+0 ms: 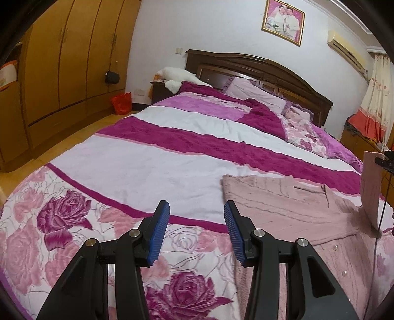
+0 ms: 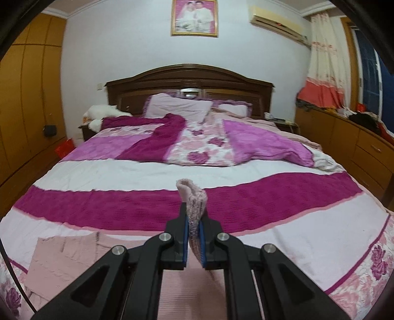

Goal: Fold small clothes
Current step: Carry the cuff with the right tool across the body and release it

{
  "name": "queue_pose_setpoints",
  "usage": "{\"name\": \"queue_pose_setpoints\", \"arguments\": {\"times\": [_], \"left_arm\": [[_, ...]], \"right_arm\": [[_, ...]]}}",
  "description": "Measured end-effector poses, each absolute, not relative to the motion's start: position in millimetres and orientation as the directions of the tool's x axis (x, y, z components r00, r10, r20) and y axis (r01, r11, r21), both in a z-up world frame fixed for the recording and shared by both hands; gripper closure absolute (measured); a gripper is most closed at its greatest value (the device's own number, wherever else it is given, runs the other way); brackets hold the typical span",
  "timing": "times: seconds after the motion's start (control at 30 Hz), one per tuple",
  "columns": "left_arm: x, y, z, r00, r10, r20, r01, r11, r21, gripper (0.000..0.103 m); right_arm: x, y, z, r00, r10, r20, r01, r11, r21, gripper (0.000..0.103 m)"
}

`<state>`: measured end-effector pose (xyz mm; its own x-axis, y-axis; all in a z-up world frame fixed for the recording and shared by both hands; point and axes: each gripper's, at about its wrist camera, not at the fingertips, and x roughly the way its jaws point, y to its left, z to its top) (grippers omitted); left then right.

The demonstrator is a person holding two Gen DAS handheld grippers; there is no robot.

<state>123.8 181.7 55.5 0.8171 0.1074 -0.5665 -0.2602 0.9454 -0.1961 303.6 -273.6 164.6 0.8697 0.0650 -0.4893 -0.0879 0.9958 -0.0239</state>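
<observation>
Bedroom light falls on a made bed (image 1: 172,162) whose cover runs in floral, white and magenta bands, and this serves as the folding surface. Nearest in the left wrist view, the left gripper (image 1: 197,226) hovers over the rose-printed foot of the cover with its blue pads apart and nothing between them. Just to its right lies the task's garment, a dusty pink knit cardigan (image 1: 283,204), spread mostly flat, with a row of small buttons showing along its near edge. At the far right of that view one part of the knit stands lifted off the bed. The right wrist view explains why: the right gripper (image 2: 194,236) is pinched narrow on a bunched fold of the same cardigan (image 2: 194,199), which sticks up between its pads, while the rest lies below and to the left. Beyond are rumpled quilts, pillows (image 2: 179,105), a dark headboard (image 2: 189,76) and a framed picture (image 2: 194,17) on the wall.

By my reading the folding is at an early stage: one portion is being carried over, and the body looks not yet folded into a compact shape.
</observation>
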Motion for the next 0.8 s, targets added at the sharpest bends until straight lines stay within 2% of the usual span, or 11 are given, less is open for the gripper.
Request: {"name": "queue_pose_setpoints", "arguments": {"times": [0.53,0.8], "left_arm": [[128,191,48,0.787,0.116,-0.606,-0.262,0.952,-0.159,0.08],[133,191,40,0.765,0.118,-0.633,-0.271,0.951,-0.15,0.08]], "right_arm": [[292,-154,143,0.874,0.16,-0.46,-0.206,0.977,-0.052,0.096],[260,-68,110,0.892,0.178,-0.415,-0.297,0.923,-0.244,0.096]]}}
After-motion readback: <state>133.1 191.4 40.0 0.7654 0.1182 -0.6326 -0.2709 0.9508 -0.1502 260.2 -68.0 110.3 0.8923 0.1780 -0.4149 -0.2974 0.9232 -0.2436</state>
